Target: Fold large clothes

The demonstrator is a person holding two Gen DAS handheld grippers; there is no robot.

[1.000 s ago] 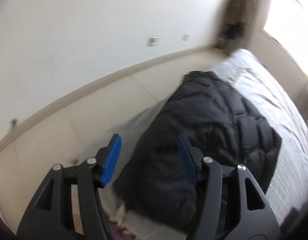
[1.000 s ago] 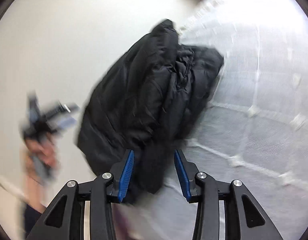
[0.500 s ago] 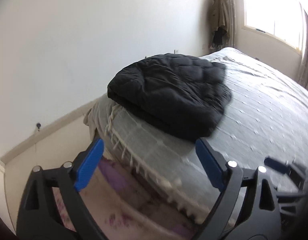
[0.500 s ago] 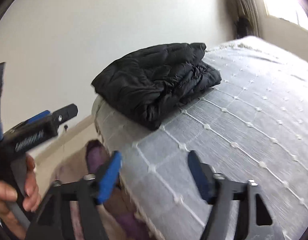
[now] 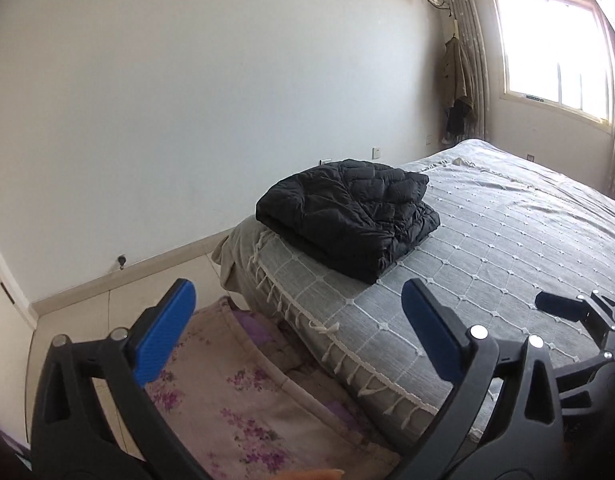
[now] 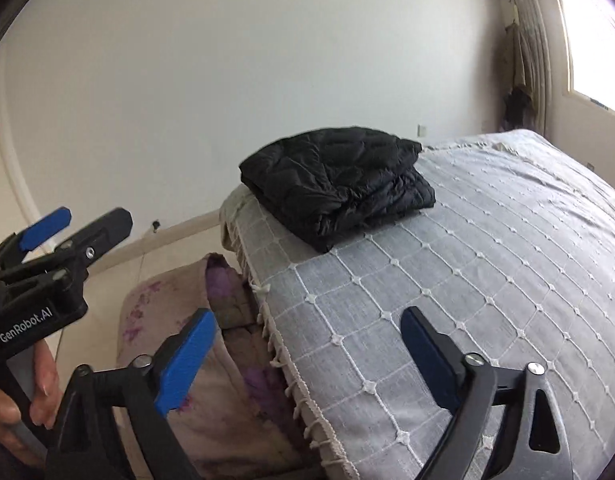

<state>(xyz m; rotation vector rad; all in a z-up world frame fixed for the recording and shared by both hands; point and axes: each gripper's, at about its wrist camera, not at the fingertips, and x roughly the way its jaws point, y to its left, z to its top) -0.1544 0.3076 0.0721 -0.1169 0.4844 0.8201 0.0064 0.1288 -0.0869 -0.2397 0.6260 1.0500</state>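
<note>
A black quilted jacket (image 5: 347, 216) lies folded in a compact bundle on the near left corner of the bed (image 5: 507, 248); it also shows in the right wrist view (image 6: 335, 184). My left gripper (image 5: 295, 332) is open and empty, held back from the bed's foot edge, well short of the jacket. My right gripper (image 6: 307, 356) is open and empty, over the bed's near edge. The left gripper also shows at the left of the right wrist view (image 6: 67, 236), held in a hand.
The bed has a grey checked cover with a fringed edge (image 5: 347, 360). A floral purple-and-beige quilt (image 5: 235, 400) hangs below the bed's foot. A white wall stands to the left, with a window (image 5: 555, 48) and hanging clothes (image 5: 457, 80) in the far corner.
Both grippers have pulled back from the jacket and opened wider. The jacket now lies folded on the bed corner, untouched.
</note>
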